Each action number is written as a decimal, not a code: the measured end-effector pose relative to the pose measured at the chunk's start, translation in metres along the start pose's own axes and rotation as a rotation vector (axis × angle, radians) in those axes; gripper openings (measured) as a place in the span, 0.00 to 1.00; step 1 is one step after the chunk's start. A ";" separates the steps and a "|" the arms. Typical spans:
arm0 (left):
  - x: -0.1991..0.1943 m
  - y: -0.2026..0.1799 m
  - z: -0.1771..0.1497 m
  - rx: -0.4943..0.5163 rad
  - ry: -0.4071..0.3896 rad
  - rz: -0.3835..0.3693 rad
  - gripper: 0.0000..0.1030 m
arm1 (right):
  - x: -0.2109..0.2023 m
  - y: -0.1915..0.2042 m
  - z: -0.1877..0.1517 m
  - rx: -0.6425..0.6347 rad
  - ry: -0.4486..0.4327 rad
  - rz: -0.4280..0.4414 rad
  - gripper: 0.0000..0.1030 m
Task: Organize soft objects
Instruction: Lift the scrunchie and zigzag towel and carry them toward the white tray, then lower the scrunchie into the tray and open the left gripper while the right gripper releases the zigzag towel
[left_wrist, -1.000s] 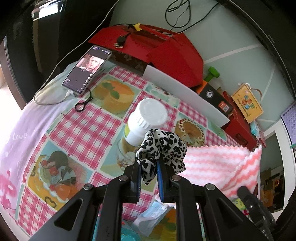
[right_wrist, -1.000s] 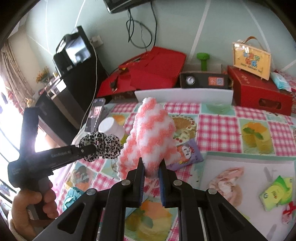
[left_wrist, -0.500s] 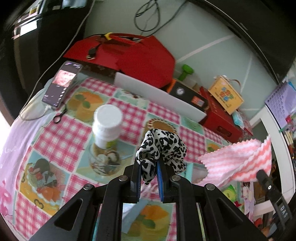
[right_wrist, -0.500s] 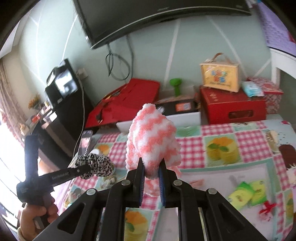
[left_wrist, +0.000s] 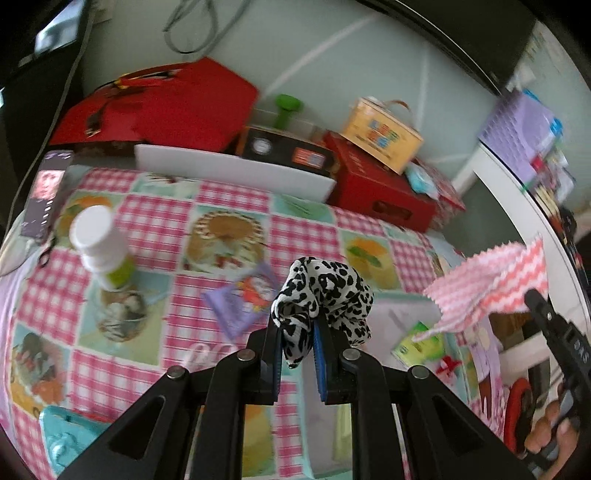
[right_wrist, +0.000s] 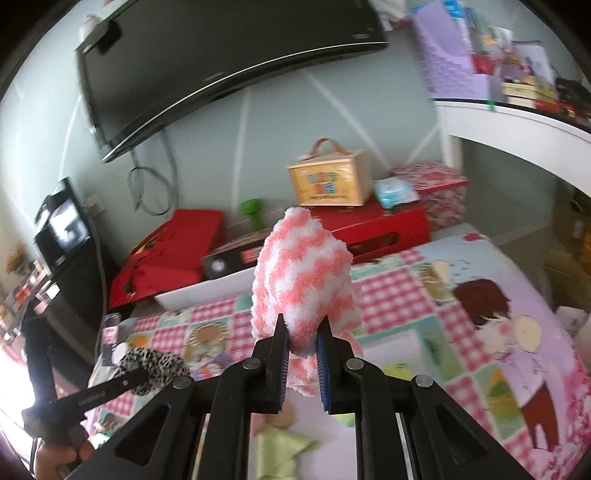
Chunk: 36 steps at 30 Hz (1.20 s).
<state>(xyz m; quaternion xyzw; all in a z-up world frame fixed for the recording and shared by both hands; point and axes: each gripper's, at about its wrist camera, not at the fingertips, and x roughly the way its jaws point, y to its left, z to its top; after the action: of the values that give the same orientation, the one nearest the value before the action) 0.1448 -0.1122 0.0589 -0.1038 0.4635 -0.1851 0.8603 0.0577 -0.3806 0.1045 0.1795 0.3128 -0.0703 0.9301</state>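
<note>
Both hand-held grippers higher now, left (left_wrist: 297, 345) clamping scrunchie (left_wrist: 325, 291), right (right_wrist: 301, 345) clamping cloth (right_wrist: 301, 273); bottle (left_wrist: 99, 251) left-view only.

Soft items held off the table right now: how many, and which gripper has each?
2. Leopard-print scrunchie in the left gripper; pink-and-white fuzzy cloth in the right gripper. Others may lie hidden below.

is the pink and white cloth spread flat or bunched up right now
Bunched up. The pink and white cloth is pinched between the right gripper fingers and stands as a folded clump above the tablecloth, not lying on it.
</note>
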 end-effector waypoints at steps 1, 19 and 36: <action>0.002 -0.006 -0.001 0.011 0.005 -0.005 0.14 | -0.001 -0.006 0.001 0.010 -0.002 -0.010 0.14; 0.058 -0.073 -0.036 0.162 0.157 -0.065 0.15 | 0.023 -0.070 -0.013 0.118 0.110 -0.124 0.14; 0.090 -0.075 -0.050 0.167 0.232 -0.036 0.15 | 0.086 -0.068 -0.048 0.091 0.343 -0.148 0.17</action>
<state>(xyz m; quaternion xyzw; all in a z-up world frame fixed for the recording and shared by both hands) 0.1317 -0.2177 -0.0101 -0.0178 0.5410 -0.2493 0.8030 0.0826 -0.4269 -0.0034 0.2073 0.4757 -0.1208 0.8463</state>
